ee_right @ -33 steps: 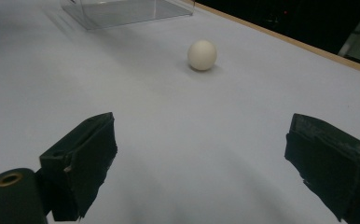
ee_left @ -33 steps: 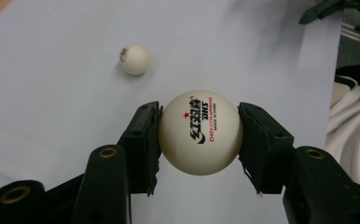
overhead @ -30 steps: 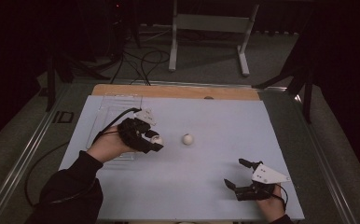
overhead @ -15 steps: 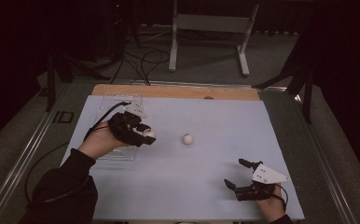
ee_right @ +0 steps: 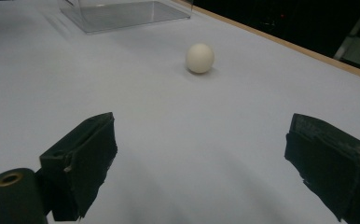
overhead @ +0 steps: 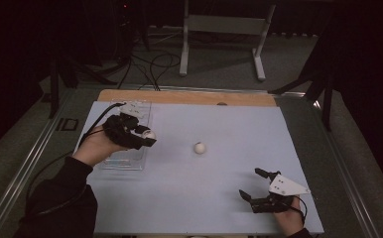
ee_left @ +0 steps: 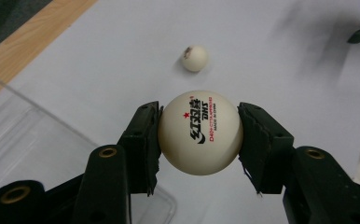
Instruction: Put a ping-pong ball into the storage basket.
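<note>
1. Now carrying: left gripper (overhead: pixel 145 139) has shifted left across the counter (overhead: pixel 219 198) since a second ago, from near the loose ball to above the clear tray (overhead: pixel 125 161). Fingers (ee_left: pixel 143 140) clenched on the printed ball (ee_left: pixel 200 133), pads on both flanks.
2. Means pick done, transport under way; judging by position, drop into tray comes next.
3. Loose ball (overhead: pixel 199 147) unmoved, mid-counter, well apart from both grippers.
4. Right gripper (overhead: pixel 259 191) parked at near right edge, same spot as before, fingers (ee_right: pixel 82 161) released, nothing between.
5. Held ball: sphere, no long axis. Logo faces the left gripper view, text running slightly uphill to the right.
</note>
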`<move>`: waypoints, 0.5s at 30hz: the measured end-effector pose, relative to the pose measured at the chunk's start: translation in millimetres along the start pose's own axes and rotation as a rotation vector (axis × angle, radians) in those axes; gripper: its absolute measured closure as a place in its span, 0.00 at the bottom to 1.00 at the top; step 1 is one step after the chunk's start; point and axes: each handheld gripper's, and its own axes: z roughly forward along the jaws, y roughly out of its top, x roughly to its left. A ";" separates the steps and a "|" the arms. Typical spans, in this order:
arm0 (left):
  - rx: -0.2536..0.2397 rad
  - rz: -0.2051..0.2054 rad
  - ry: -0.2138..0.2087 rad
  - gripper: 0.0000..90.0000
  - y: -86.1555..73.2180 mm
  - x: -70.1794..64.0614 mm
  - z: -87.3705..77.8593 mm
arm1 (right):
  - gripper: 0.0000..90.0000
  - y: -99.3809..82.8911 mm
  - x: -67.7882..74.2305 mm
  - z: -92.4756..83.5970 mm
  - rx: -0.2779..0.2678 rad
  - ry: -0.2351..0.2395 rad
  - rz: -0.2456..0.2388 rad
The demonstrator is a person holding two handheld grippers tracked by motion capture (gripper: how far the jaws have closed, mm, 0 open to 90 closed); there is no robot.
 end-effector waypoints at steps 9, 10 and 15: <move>-0.017 -0.056 0.058 0.58 -5.9 13.4 -16.5 | 0.10 -0.6 -0.4 1.2 0.001 0.003 0.002; -0.014 -0.057 0.066 0.58 -6.0 14.6 -18.0 | 0.10 -0.6 -0.4 1.2 0.001 0.001 0.001; -0.034 -0.092 0.094 0.58 -8.5 20.8 -24.8 | 0.10 -0.8 -0.5 1.5 0.002 0.004 0.005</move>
